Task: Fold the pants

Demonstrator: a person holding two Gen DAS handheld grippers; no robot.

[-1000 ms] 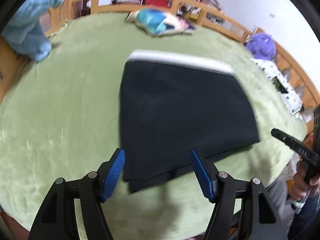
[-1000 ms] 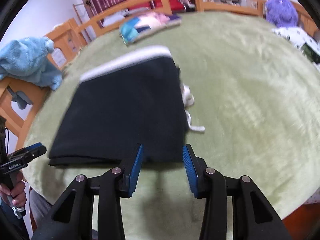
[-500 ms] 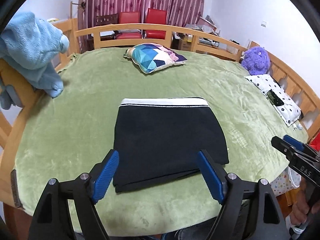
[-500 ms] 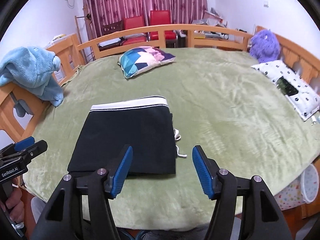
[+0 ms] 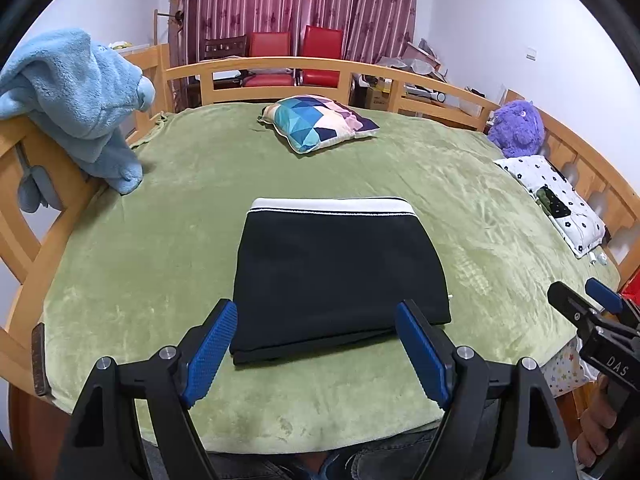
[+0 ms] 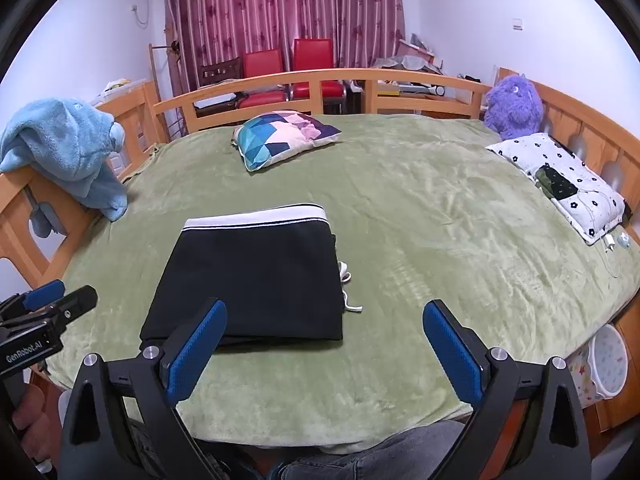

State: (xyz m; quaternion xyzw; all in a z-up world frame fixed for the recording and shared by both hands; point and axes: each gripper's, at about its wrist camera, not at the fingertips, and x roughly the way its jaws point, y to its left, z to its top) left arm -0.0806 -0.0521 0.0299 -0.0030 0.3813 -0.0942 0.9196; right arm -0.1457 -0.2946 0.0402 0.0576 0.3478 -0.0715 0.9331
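Black pants (image 5: 336, 272) with a white waistband lie folded into a flat rectangle on the green bed cover (image 5: 160, 240), the waistband at the far edge. A white drawstring (image 6: 348, 292) pokes out at their right side. My left gripper (image 5: 320, 334) hovers open above the near edge of the pants, nothing between its blue pads. In the right wrist view the pants (image 6: 256, 276) lie ahead and to the left. My right gripper (image 6: 324, 338) is held above the bed's near edge, its jaws opening wide and empty.
A patterned pillow (image 5: 320, 122) lies at the far side. A blue plush blanket (image 5: 76, 100) hangs over the left wooden rail. A purple plush toy (image 6: 514, 106) and a white floral pillow (image 6: 560, 180) sit at the right. A white bin (image 6: 608, 364) stands beside the bed.
Both grippers rose and drew back from the pants, so more of the bed and room shows. The right gripper's jaws spread much wider; the left's widened a little.
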